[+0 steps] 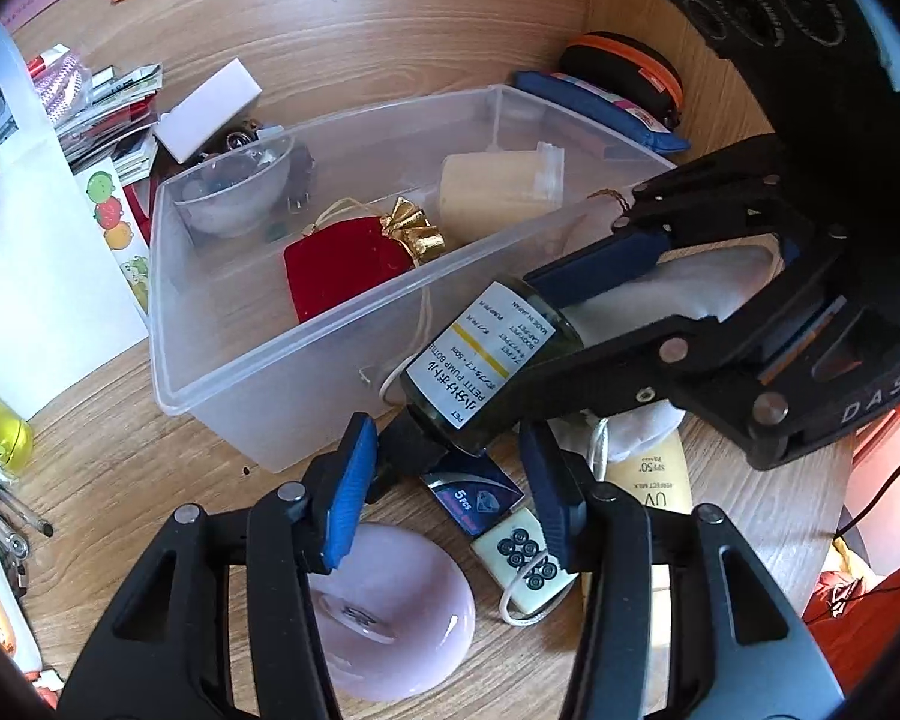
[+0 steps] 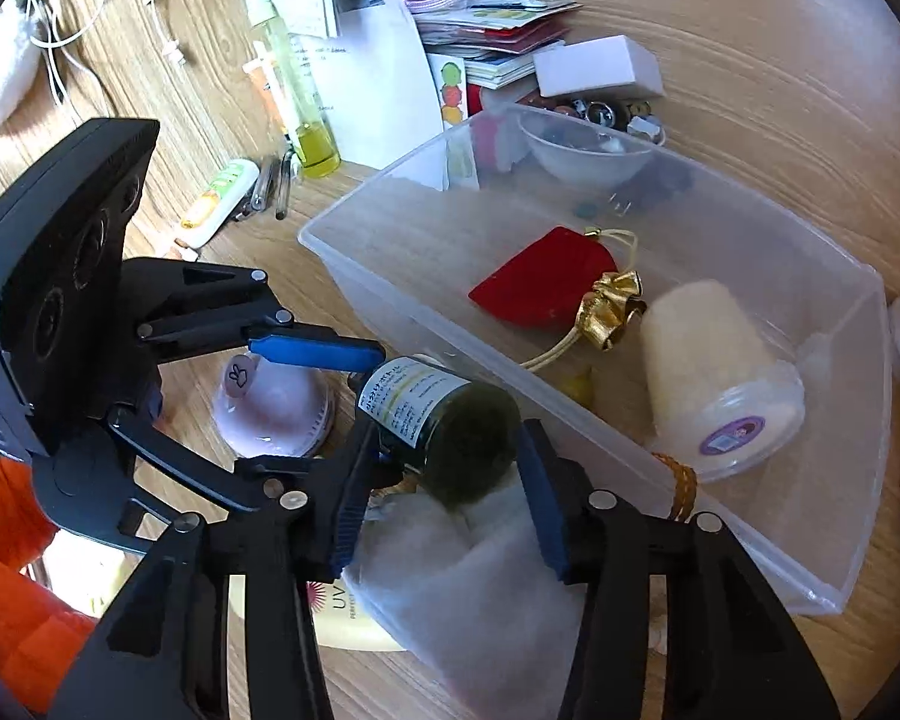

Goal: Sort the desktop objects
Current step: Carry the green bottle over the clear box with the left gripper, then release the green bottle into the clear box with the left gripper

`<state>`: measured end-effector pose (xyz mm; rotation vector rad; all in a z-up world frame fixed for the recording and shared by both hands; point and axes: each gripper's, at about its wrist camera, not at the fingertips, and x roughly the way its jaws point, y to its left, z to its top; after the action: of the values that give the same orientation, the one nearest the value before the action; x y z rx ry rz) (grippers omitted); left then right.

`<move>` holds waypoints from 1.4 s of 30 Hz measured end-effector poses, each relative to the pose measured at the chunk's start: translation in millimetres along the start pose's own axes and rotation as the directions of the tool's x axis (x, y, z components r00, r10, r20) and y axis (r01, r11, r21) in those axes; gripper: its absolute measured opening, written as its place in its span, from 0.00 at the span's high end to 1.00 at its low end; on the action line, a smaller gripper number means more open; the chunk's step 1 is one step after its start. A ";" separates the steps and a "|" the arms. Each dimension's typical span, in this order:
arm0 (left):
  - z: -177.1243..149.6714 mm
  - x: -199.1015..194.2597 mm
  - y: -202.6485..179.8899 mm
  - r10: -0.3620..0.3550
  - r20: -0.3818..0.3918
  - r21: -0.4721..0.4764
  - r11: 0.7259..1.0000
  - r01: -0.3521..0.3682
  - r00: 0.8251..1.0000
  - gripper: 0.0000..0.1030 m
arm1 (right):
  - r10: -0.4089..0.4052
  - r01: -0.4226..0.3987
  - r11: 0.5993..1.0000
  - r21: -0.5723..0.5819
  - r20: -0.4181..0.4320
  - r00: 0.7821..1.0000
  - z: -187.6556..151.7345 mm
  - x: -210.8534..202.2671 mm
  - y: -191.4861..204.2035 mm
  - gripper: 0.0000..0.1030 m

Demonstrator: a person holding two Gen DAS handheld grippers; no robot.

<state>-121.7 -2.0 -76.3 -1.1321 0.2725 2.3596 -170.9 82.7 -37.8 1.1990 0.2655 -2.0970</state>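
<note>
A dark green pump bottle (image 1: 486,363) with a white label is held just in front of the clear plastic bin (image 1: 222,372). My right gripper (image 2: 444,468) is shut on the bottle (image 2: 444,420) at its base end. It also shows in the left wrist view (image 1: 570,324). My left gripper (image 1: 450,480) is open, its blue pads either side of the bottle's black pump end without clamping it. The bin (image 2: 354,264) holds a red pouch (image 1: 342,273), a cream jar (image 1: 498,186) and a clear bowl (image 1: 234,192).
Below the grippers lie a pink dish (image 1: 390,600), a mahjong tile charm (image 1: 522,564), a small blue packet (image 1: 474,495), a sunscreen tube (image 1: 654,480) and a white cloth bag (image 2: 462,588). Papers, pens and a yellow bottle (image 2: 306,120) crowd the left. Pouches (image 1: 606,102) sit behind the bin.
</note>
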 end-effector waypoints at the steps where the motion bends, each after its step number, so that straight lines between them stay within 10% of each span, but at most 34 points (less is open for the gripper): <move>1: -0.6 -1.6 -0.4 0.005 0.009 -0.001 1.000 -0.005 1.000 0.53 | 0.001 -0.001 1.000 0.002 0.005 1.000 -0.8 -1.4 1.0 0.65; 33: 38.5 -75.1 4.2 0.100 0.232 -0.050 0.995 -0.090 0.968 0.60 | -0.030 0.060 0.991 -0.121 0.237 0.971 20.6 -85.7 53.3 0.77; 42: 63.4 -26.4 22.5 0.106 0.152 -0.082 0.992 -0.095 0.983 0.60 | -0.016 0.017 1.000 0.001 0.223 0.975 39.6 -62.3 6.3 0.77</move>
<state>-162.2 -6.1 -16.5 -0.9803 0.1919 2.5510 -173.0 88.0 36.1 0.9518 0.1734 -2.2226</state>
